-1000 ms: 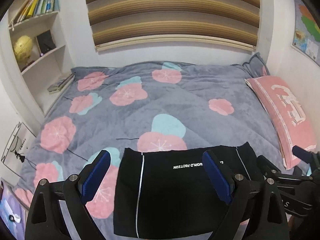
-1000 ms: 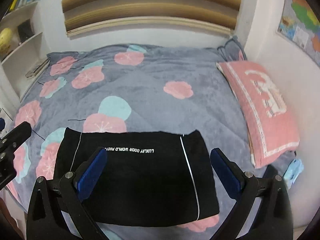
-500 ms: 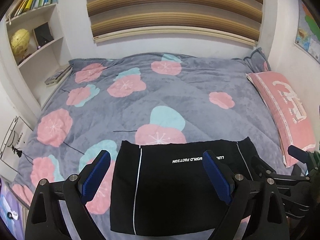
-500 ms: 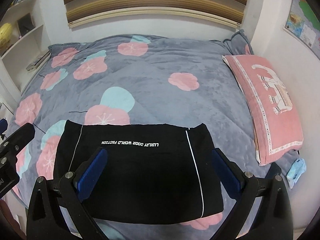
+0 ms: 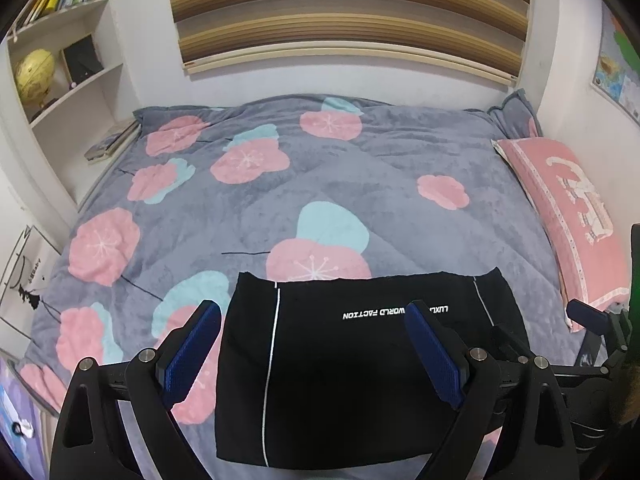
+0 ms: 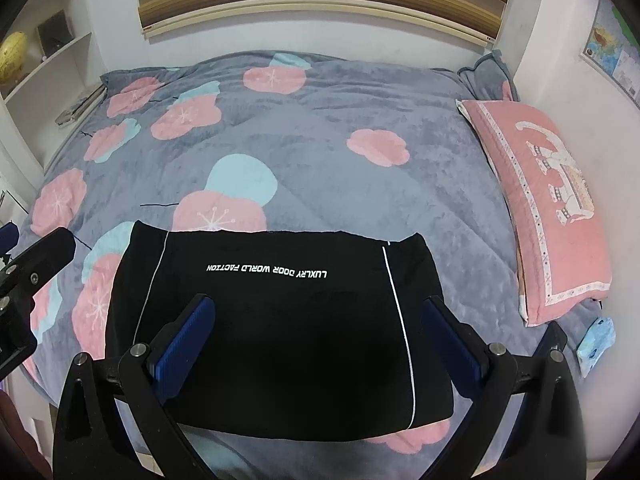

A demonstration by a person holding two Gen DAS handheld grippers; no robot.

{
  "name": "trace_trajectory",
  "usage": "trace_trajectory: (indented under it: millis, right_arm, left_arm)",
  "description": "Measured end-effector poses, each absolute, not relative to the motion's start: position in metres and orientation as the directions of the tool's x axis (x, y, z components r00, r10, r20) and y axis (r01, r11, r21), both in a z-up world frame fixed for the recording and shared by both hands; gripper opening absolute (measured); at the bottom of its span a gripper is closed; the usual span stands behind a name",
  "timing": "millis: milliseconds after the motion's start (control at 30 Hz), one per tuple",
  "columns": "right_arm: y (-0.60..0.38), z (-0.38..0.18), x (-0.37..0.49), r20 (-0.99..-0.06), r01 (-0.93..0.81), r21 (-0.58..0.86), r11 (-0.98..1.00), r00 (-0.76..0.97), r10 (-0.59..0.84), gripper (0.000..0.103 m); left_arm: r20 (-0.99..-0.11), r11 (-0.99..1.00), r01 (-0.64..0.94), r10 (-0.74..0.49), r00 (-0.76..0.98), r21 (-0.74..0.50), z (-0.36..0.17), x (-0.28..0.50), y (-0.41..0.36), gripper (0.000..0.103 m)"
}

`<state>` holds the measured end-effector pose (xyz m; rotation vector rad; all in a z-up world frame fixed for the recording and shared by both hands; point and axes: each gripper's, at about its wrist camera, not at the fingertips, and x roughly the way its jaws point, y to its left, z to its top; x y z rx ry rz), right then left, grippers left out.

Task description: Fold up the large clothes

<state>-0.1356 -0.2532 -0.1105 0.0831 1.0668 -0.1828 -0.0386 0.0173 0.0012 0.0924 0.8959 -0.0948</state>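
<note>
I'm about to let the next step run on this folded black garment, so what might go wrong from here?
Both the left gripper and the right gripper hang open above the black garment, holding nothing.

1. The garment lies near the bed's front edge; a tug toward the person could drag it off the blanket.
2. The blanket looks plush; a low pinch might catch it along with the garment.

Bed under a grey floral blanket [image 5: 380, 184], bearing a folded black garment [image 5: 360, 360] at its near edge and a pink pillow [image 5: 568, 208] along its right side.
</note>
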Motion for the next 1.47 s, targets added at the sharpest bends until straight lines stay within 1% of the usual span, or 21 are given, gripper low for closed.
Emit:
trace_trajectory:
  millis: [667, 1267, 1467]
  right_arm:
    - [-0.252, -0.130, -0.129, -0.908, 0.179, 0.047, 0.983, 0.417, -0.033, 0.103]
    - [-0.259, -0.146, -0.125, -0.927, 0.197, 0.034, 0.980, 0.372, -0.042, 0.103]
    - [-0.259, -0.151, -0.125, -0.929, 0.194, 0.017, 0.981, 0.366, -0.057, 0.103]
  left_arm:
    - [-0.804, 0.991, 0.123, -0.024, 0.594, 0.061, -0.013, -0.030, 0.020, 0.093]
    - [-0.829, 0.991, 0.126, -0.030, 0.558, 0.049, -0.030, -0.021, 0.019, 0.093]
    - [-0.802, 0.990, 0.117, -0.005, 0.597, 0.082, -0.034, -0.018, 0.024, 0.093]
